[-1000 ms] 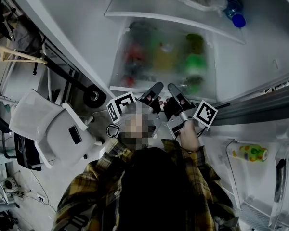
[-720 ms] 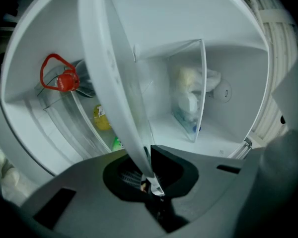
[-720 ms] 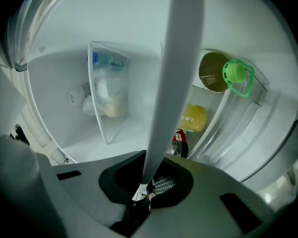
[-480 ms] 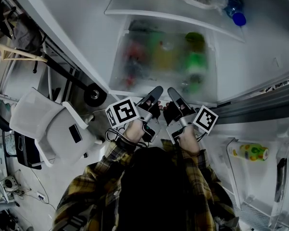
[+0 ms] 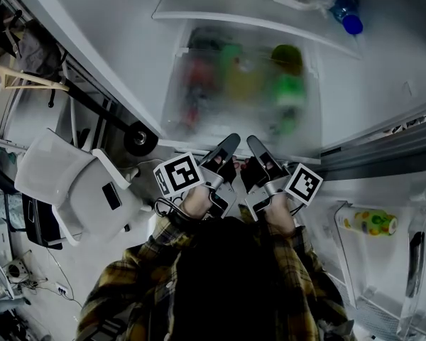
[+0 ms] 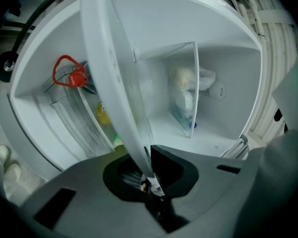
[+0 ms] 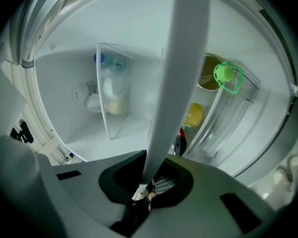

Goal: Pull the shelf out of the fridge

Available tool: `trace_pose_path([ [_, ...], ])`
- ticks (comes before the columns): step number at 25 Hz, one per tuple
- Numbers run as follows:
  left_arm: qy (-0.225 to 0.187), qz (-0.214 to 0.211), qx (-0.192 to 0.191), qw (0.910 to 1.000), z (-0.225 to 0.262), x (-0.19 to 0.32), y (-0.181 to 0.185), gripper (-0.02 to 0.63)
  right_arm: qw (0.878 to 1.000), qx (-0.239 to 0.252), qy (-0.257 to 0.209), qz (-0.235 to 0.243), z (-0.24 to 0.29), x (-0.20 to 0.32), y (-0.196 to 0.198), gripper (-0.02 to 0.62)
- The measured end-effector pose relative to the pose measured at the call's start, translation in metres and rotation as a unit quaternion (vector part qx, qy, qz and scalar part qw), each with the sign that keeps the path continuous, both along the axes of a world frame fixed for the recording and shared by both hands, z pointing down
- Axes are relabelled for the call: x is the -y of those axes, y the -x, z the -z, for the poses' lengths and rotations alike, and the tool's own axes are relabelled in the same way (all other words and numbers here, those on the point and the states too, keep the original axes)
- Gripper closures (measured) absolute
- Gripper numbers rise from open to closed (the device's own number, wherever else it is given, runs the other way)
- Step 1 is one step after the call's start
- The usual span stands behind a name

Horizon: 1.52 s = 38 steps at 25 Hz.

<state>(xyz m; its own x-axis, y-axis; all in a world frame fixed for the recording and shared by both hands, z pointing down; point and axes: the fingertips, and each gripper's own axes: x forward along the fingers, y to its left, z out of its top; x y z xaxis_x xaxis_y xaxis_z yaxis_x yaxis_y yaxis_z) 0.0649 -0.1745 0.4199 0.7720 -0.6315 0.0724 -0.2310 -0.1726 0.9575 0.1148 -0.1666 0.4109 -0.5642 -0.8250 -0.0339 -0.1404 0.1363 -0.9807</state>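
The fridge shelf (image 5: 241, 84) is a frosted glass pane with a white front rim, and blurred red, yellow and green items show through it. My left gripper (image 5: 226, 145) and right gripper (image 5: 258, 146) sit side by side at its front edge, close to my body. In the left gripper view the white rim (image 6: 109, 73) runs down into the left gripper (image 6: 148, 175), which is shut on it. The right gripper view has the same rim (image 7: 186, 53) clamped in my right gripper (image 7: 150, 180).
An upper shelf (image 5: 199, 13) carries a bag and a blue-capped bottle (image 5: 351, 23). The open door's bin holds a yellow bottle (image 5: 369, 222). A white chair (image 5: 71, 190) stands at the left. Under the shelf are a red-capped bottle (image 6: 77, 77) and a green-capped bottle (image 7: 224, 73).
Both grippers have drawn back toward my body with the shelf's front rim in them. The shelf now reaches further out of the fridge.
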Motion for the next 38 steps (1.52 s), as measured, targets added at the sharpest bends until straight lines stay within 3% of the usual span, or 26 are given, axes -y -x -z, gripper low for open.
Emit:
trace_pose_path([
  [4, 0.007, -0.002, -0.038, 0.9992, 0.008, -0.009, -0.006, 0.575, 1.0, -0.005, -0.001, 0.002, 0.001, -0.008, 0.0, 0.561],
  [20, 0.002, -0.003, -0.03, 0.9995, 0.009, -0.022, -0.005, 0.574, 1.0, -0.007, -0.008, 0.009, 0.003, -0.02, 0.001, 0.56],
  [25, 0.008, -0.001, -0.006, 1.0, 0.003, -0.023, -0.001, 0.574, 1.0, -0.007, -0.009, 0.009, 0.002, -0.021, 0.001, 0.56],
  [29, 0.002, -0.002, -0.029, 0.9996, 0.009, -0.023, -0.005, 0.574, 1.0, -0.008, -0.009, 0.01, 0.002, -0.021, 0.001, 0.56],
  [38, 0.004, 0.002, -0.028, 0.9996, 0.009, -0.024, -0.005, 0.574, 1.0, -0.005, -0.009, 0.014, 0.003, -0.022, 0.001, 0.56],
])
